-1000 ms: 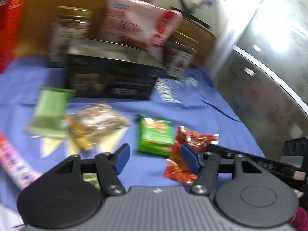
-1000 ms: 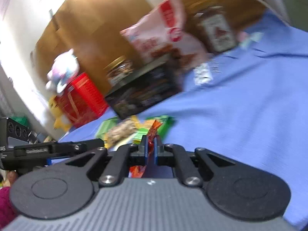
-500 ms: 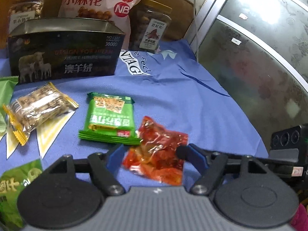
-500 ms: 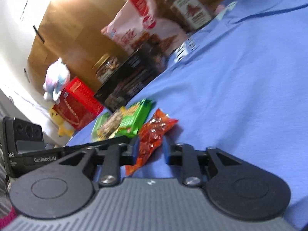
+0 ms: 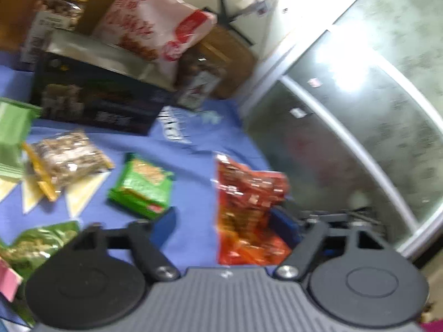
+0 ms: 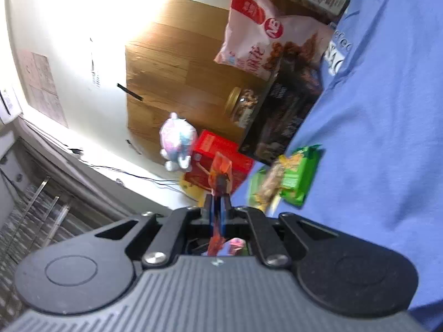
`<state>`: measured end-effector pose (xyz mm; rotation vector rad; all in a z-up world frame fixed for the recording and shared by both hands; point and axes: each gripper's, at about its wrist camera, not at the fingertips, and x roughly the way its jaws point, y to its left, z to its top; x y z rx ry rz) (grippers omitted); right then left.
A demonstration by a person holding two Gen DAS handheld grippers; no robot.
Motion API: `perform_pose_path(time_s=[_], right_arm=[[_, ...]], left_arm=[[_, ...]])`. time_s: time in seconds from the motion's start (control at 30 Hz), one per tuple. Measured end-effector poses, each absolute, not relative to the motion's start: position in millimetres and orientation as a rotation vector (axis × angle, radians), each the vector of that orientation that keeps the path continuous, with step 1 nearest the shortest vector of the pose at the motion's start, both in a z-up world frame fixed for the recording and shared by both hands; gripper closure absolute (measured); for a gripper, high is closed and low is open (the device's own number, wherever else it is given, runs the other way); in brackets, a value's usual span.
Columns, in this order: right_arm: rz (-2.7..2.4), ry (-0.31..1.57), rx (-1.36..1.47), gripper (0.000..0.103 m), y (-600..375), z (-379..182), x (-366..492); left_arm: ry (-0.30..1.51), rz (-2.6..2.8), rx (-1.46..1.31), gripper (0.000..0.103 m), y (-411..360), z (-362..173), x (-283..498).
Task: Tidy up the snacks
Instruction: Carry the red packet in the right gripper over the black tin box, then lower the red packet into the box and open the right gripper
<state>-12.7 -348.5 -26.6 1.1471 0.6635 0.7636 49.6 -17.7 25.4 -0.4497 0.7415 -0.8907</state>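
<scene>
An orange-red snack packet (image 5: 249,202) stands upright above the blue cloth (image 5: 193,149). My right gripper (image 6: 218,193) is shut on it, and the packet (image 6: 220,170) shows edge-on between the pads. In the left wrist view the right gripper's black fingers (image 5: 332,217) reach in from the right behind the packet. My left gripper (image 5: 224,222) has its jaws closing around the packet. The packet sits against the right blue pad, while the left pad stays apart from it.
On the cloth lie a green packet (image 5: 141,185), a peanut packet (image 5: 66,163) and a shiny green bag (image 5: 36,243). Behind stand a dark tin box (image 5: 97,96), a pink-white bag (image 5: 155,25) and two jars (image 5: 58,13). A glass door (image 5: 360,138) closes off the right.
Half a second ago the orange packet lay flat on the cloth. Now it is raised upright in the right gripper, which has shut and rolled. The left jaws have narrowed.
</scene>
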Motion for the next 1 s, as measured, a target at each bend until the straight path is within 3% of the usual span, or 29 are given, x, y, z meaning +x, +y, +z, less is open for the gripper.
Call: perform_pose_path(time_s=[0.03,0.07,0.1,0.17,0.2,0.4,0.67,1.0], right_arm=[[0.755,0.670,1.136,0.096,-347,-26,-11],[0.738,0.671,1.126,0.096,-345,-25,-10],[0.718,0.680,1.119,0.096,-344,-26,-7],[0.669,0.707,1.074,0.096,-343,-28,-2],[0.652,0.727,1.041,0.096,-338,-28,0],[0.618,0.806,0.855,0.096,-306,-21,29],[0.580,0.639,0.442,0.096,-232,46,104],[0.445,0.611,0.221,0.095,-194,21,208]], left_arm=[[0.751,-0.902,-0.451,0.060,-19,26,49],[0.759,-0.877,-0.442,0.072,-19,25,48],[0.765,-0.864,-0.430,0.078,-19,24,48],[0.776,-0.842,-0.431,0.082,-15,20,46],[0.779,-0.825,-0.424,0.090,-13,18,46],[0.761,-0.714,-0.370,0.090,1,31,56],[0.626,-0.539,-0.294,0.089,12,84,128],[0.646,-0.410,-0.256,0.088,3,67,227]])
